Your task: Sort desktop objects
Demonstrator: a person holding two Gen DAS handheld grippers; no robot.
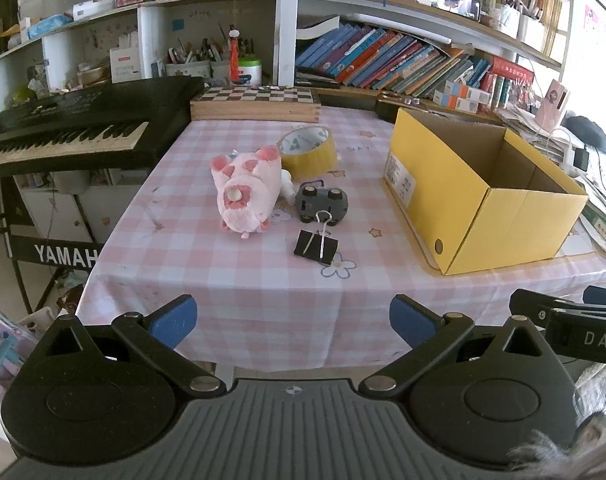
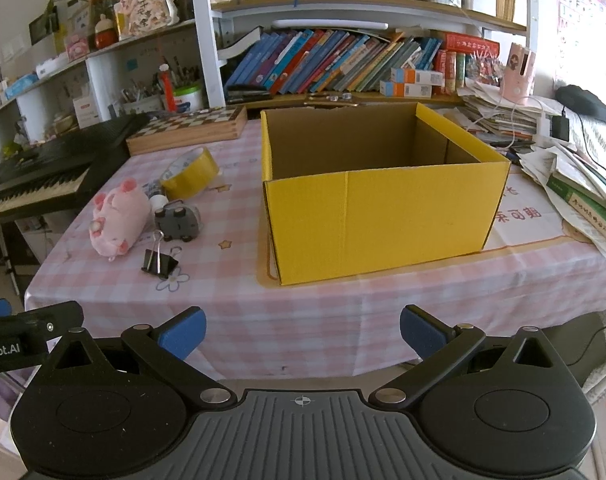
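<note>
Left gripper (image 1: 293, 322): you hold it short of the table's near edge, its blue pads spread wide with nothing between them. It points at the cluster of small things.

Right gripper (image 2: 303, 332): yours also hangs before the near edge, jaws wide apart and empty, facing the box.

Table (image 1: 239, 296): covered by a pink checked cloth that hangs over the front.

Box (image 2: 383, 220): yellow cardboard, open at the top, on the right half of the table. No contents show in the part of the inside you can see.

Plush (image 1: 245, 190): a pink pig lying on its side, left of the other small things, well apart from the box.

Tape (image 1: 308, 151): a yellow roll standing tilted on its edge just behind the plush, touching or nearly touching it.

Car (image 1: 322, 200): a grey toy car lying wheels up, just right of the plush.

Clip (image 1: 316, 243): a black binder clip, nearest to you of the group. Its wire handle reaches up to the car.

White item (image 1: 287, 184): a small white thing wedged between plush, tape and car. You cannot tell what it is.

Chessboard (image 1: 257, 104): a wooden case at the back edge, behind the tape.

Keyboard (image 1: 63, 128): a black piano keyboard off the table's left side.

Shelves (image 2: 343, 60): rows of books behind the box.
</note>
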